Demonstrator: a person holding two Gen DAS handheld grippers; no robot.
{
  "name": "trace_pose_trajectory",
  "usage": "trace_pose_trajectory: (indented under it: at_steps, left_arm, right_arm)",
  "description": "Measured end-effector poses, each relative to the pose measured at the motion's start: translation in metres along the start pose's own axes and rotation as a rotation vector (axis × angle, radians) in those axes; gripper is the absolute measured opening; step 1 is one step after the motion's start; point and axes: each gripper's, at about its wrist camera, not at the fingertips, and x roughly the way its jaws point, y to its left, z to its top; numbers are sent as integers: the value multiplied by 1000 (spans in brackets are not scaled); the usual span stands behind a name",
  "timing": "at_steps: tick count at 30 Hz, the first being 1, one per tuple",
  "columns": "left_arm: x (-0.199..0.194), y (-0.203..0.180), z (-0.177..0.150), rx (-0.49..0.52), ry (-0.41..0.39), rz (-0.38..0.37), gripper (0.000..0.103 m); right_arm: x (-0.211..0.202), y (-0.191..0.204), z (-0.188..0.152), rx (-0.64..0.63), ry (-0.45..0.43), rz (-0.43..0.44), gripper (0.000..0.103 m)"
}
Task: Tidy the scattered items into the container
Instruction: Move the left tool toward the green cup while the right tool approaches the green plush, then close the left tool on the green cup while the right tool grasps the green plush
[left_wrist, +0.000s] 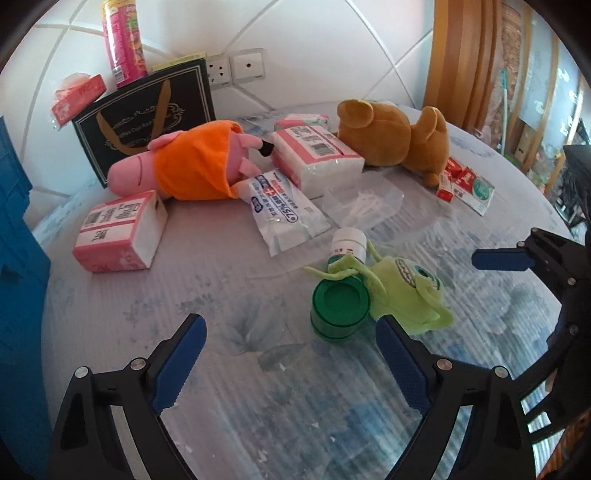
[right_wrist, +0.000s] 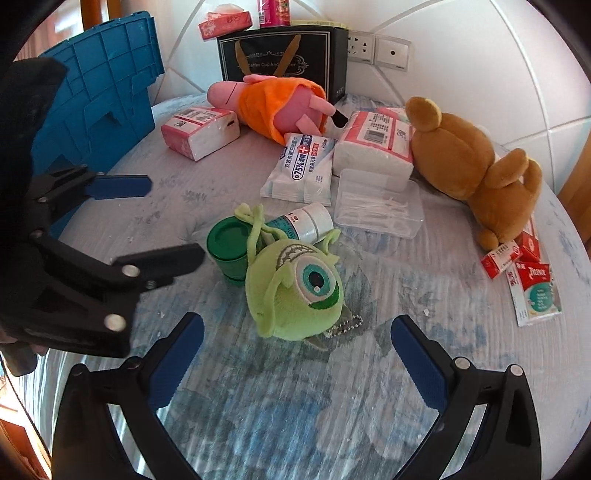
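Blue crate stands at the desk's edge, contents hidden; left gripper and right gripper fingers spread, empty.

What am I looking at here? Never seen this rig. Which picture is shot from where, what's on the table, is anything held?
No robot: a person holds a two-finger gripper in each hand, each with a fisheye camera looking along its fingers. One picture is from the left gripper, one from the right gripper; each also shows the other at its edge. Both stand with jaws open, holding nothing. On the table: a green one-eyed plush, green jar, white bottle, wipes pack, tissue packs, pink pig plush, brown bear, clear box. The blue crate is likely the container.
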Motion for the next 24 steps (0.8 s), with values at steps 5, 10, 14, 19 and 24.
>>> trace_pose_trajectory:
  at_steps: [5,10,14,19,24]
  left_arm:
    - [24,3,2,-25,2,-71,94]
    - [37,-3,7,7,1,-126,89]
    - [42,-4,13,16,10,-174,79]
    - [48,-1,19,2,19,-243,79]
    - [50,1,19,-11,26,-257,59]
  right_arm:
    - [16,0,2,-29,-1,30,103]
    - [28,2,6,-61,-21,53,102]
    - [36,1,8,-64,-19,62,88]
    - [39,-7,8,-54,-31,44,76]
    - [42,-14,9,-55,-27,37,56]
